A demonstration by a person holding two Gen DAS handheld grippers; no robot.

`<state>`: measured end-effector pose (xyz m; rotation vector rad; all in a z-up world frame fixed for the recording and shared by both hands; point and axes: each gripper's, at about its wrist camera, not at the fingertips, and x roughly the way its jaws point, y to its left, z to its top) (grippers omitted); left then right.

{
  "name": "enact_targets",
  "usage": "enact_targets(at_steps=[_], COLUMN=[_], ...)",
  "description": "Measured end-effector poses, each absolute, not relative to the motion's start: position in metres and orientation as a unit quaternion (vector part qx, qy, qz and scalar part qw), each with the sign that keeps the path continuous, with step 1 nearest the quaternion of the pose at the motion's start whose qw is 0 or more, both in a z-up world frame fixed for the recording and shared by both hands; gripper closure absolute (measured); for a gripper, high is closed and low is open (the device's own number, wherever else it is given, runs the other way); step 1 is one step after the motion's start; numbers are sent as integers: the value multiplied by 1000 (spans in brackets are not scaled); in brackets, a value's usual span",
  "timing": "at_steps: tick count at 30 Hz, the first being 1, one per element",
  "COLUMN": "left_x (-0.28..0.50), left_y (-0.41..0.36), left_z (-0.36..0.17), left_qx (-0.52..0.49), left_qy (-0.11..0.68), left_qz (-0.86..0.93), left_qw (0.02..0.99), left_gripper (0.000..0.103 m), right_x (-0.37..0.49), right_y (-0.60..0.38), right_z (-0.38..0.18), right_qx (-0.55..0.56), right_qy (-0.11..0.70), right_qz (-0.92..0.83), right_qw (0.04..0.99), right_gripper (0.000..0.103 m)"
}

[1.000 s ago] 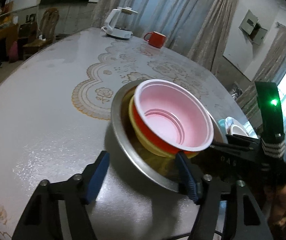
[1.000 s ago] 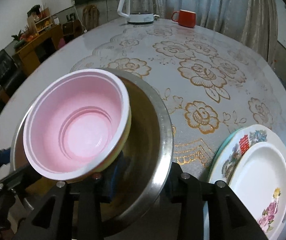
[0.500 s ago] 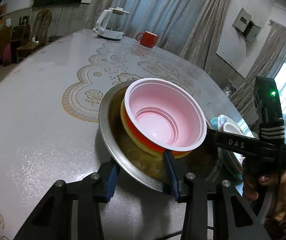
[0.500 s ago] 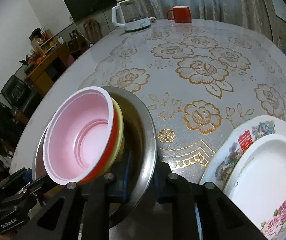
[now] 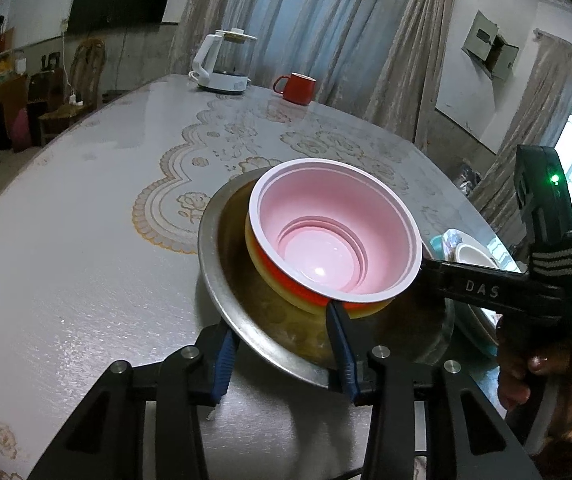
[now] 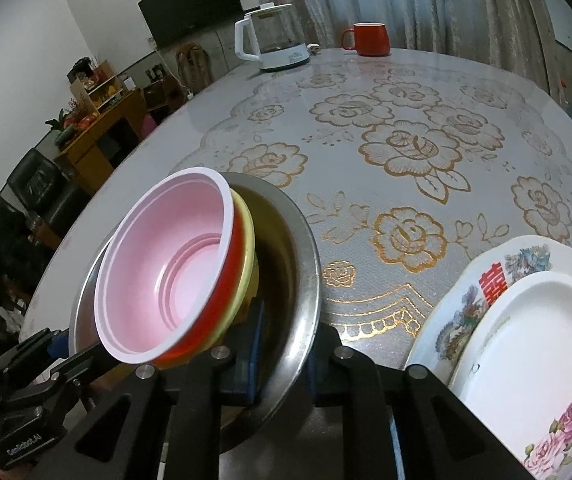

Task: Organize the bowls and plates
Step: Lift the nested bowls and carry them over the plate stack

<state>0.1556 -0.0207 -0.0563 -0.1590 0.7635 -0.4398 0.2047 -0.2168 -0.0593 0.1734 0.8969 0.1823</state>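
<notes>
The left tool (image 5: 286, 356) straddles the near rim of the steel basin (image 5: 221, 288), one blue-padded finger outside the wall and the other inside — clenched on that rim; the right tool (image 6: 281, 344) grips the same basin (image 6: 306, 264) from its own side, its blue pad pressed against the inner wall and its other finger outside the rim, likewise clamped. In the left wrist view the right tool's black body reaches in from the right, a green light lit on it, with the person's hand (image 5: 526, 372) on its handle; in the right wrist view the left tool shows at the lower left edge of the basin.

Inside the basin sits a nested stack, tilted toward the left tool: a pink bowl (image 5: 338, 248) with a white rim on top, a red-orange bowl (image 6: 225, 304) under it, a yellow bowl (image 6: 247, 256) lowest; whether the basin rests on the bench (image 6: 406, 92) or is lifted clear of it cannot be told.

Just to the right of the basin lie two plates, touching — a white plate (image 6: 534, 360) with roses at its edge overlapping a larger floral plate (image 6: 486, 280) bearing a red character; both rest on the lace-patterned bench cover. Well apart, at the far edge of the bench, stand a white electric kettle (image 6: 273, 40) and a red mug (image 6: 368, 38), near each other.
</notes>
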Motion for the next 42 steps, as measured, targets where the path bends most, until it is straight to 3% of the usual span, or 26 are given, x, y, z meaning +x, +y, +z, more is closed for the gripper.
enact_targets(at_steps=[26, 42], left_x=[139, 125], left_y=[-37, -107], left_z=[-25, 10], left_qx=[-59, -16], left_qy=[335, 320], left_qz=[-227, -288], left_qw=[912, 902], left_gripper=[60, 60], right_x=[179, 134], right_y=[-228, -291], right_z=[-27, 0], right_qx=[100, 136], right_qy=[399, 382], right_qz=[88, 47], right_qw=[907, 913], right_gripper=[87, 86])
